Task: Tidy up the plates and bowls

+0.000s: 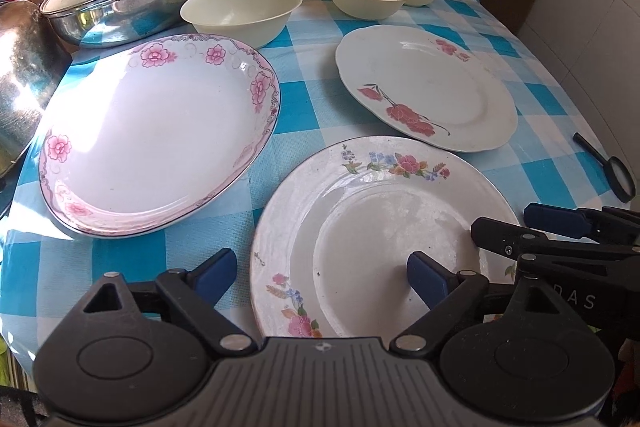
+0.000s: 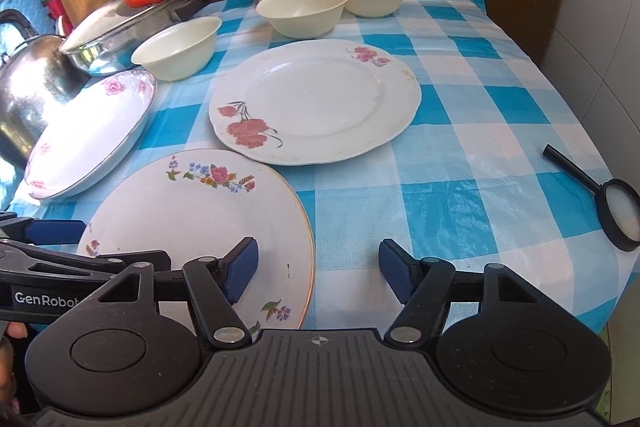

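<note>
Two grippers, left gripper (image 1: 320, 277) and right gripper (image 2: 318, 269), straddling opposite rims of the nearest plate (image 2: 192, 211), jaws spread, not yet pinching, likely preparing a two-sided lift for stacking.

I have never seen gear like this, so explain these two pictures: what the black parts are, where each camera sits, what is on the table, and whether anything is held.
A person holds a hand tool in each hand, each ending in a two-fingered claw. A camera on each tool looks out along its fingers.

One picture comes from the left claw, the other from the right claw.

On the checked tablecloth lie three flowered plates: a near plate, a far plate and a deep dish. There are also three cream bowls and a magnifying glass.

Both claws are open, straddling the near plate's edges. Nothing is gripped yet.
</note>
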The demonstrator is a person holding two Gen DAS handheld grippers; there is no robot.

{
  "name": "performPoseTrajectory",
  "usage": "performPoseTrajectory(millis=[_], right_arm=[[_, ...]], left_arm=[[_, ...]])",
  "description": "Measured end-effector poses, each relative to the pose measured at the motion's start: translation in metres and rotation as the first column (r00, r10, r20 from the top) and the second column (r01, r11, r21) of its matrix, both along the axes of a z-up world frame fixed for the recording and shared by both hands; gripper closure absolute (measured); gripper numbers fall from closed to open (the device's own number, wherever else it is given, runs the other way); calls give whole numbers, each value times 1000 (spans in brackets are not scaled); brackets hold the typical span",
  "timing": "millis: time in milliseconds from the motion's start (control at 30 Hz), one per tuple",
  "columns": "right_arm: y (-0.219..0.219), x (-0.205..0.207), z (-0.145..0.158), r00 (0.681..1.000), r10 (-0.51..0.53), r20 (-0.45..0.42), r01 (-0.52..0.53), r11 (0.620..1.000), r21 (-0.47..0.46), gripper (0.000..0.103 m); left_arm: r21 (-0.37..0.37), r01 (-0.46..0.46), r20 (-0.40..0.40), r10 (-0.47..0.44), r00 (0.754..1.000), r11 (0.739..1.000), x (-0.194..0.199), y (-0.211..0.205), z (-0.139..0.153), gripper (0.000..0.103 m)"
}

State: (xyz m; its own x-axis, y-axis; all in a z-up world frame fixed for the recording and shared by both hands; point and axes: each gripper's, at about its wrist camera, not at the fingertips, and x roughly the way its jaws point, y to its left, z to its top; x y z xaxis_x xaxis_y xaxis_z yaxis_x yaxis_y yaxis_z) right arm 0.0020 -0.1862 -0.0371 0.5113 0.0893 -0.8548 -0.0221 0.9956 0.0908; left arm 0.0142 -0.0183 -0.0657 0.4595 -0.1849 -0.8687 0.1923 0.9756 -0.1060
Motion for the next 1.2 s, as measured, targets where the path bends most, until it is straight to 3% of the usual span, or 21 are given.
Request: performPoseTrajectory(millis=[67, 167, 533, 733, 1200], right_arm=[[2, 4, 2, 999, 36, -13, -36, 999, 19, 44], [8, 7, 2, 996, 87, -25, -87, 996, 26, 57], [-3, 16, 3, 986, 154, -65, -147, 984, 100, 57], [-3, 10, 2, 984, 173, -45, -169, 982, 78, 60], [-18, 2, 5, 989, 140, -46, -132, 980, 152, 54]], left_arm=[[1, 12, 8, -12, 1000, 1000, -1, -3, 1, 28], [-1, 14, 6, -14, 1000, 1000, 0, -4, 1, 27], [-3, 39, 16, -39, 999, 999, 0, -5, -1, 19], [11, 50, 17, -50, 999, 999, 0, -8, -1, 20], [23, 63, 20, -64, 998, 998, -3, -18, 0, 23]])
